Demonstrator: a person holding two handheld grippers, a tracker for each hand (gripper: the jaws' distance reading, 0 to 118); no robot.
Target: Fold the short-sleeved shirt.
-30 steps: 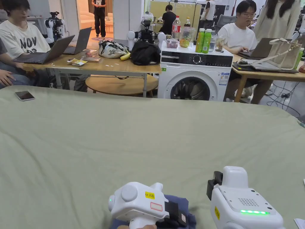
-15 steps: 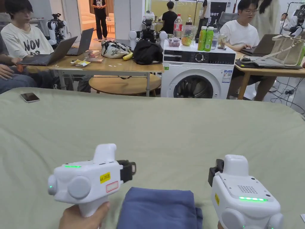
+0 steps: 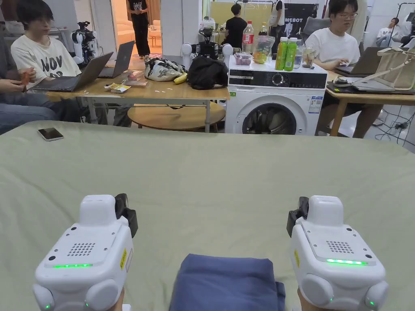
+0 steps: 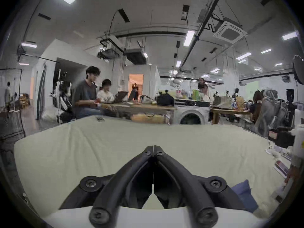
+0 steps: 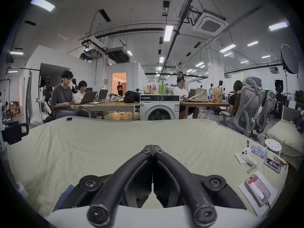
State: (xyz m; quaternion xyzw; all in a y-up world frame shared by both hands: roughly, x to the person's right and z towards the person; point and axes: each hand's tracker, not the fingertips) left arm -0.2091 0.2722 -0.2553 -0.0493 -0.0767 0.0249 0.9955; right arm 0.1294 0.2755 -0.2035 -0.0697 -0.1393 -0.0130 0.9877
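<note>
With the folding apparently complete, the short-sleeved shirt [image 3: 227,281] lies as a compact dark-blue rectangle on the pale green sheet [image 3: 210,174], at the near edge of the head view and between the two hand-held tools. Its visible top and side edges run straight and its upper surface is smooth, which suggests that the sleeves and hem are tucked inside the bundle; the nearest edge is cut off by the frame, so that side cannot be judged. The left gripper [image 4: 153,146] is held to the left of the shirt and the right gripper [image 5: 152,145] to its right, both apart from the cloth and pointing forward over the bare sheet. In each gripper view the two black jaws meet at their tips with nothing between them, so both tools are closed and empty. A corner of blue cloth appears low in each gripper view, on the side toward the other tool, which confirms that the shirt sits between them rather than under either one. This symmetrical, hands-off posture reads as a parking pose: the tools flank the finished fold without disturbing it. A phone [image 3: 50,134] rests near the far left edge of the sheet, well apart from the shirt, and a washing machine [image 3: 275,103] stands beyond the far edge. Any further step would probably be only a light squaring of the bundle, if its hidden near edge needs it.
</note>
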